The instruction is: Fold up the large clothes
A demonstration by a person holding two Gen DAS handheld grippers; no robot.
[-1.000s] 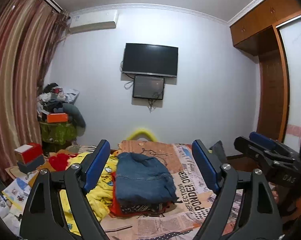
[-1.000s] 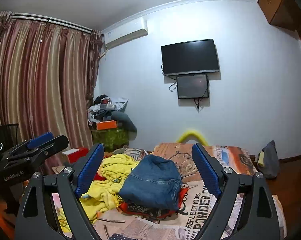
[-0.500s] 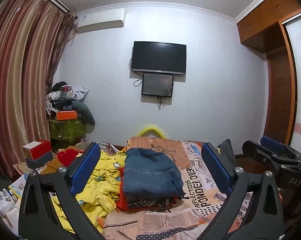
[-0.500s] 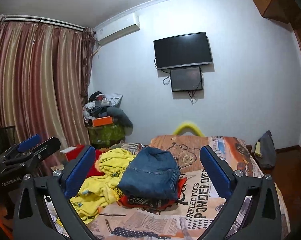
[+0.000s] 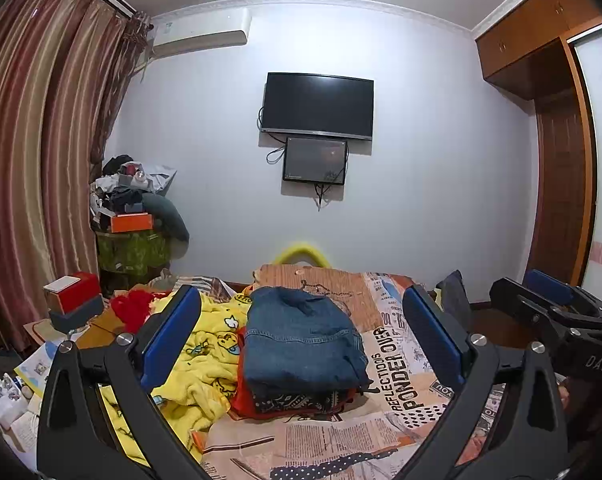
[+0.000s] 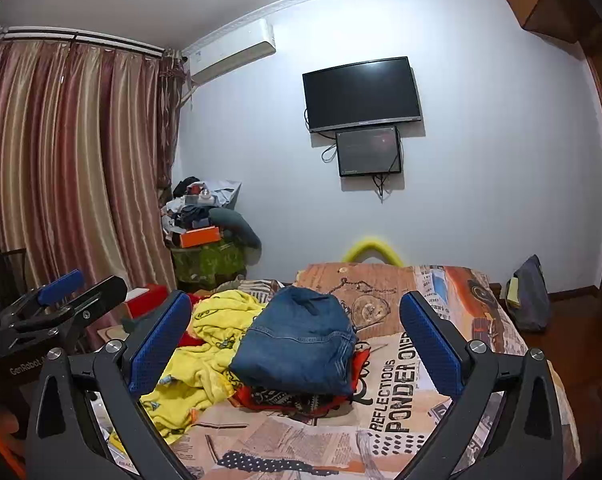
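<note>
Crumpled yellow cartoon-print fleece garment (image 5: pixel 197 364): soft, light, probably bulky; take an edge. Left gripper (image 5: pixel 301 340) and right gripper (image 6: pixel 297 344) spread, empty.

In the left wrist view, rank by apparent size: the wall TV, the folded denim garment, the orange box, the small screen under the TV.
1. Folded denim garment, largest, though nearest the camera.
2. Wall TV.
3. Small screen.
4. Orange box, smallest.

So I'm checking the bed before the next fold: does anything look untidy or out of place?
Yes. The yellow garment lies crumpled and unfolded beside the folded stack topped by the denim piece. Both tongs, left and right, are open and hold nothing.
</note>
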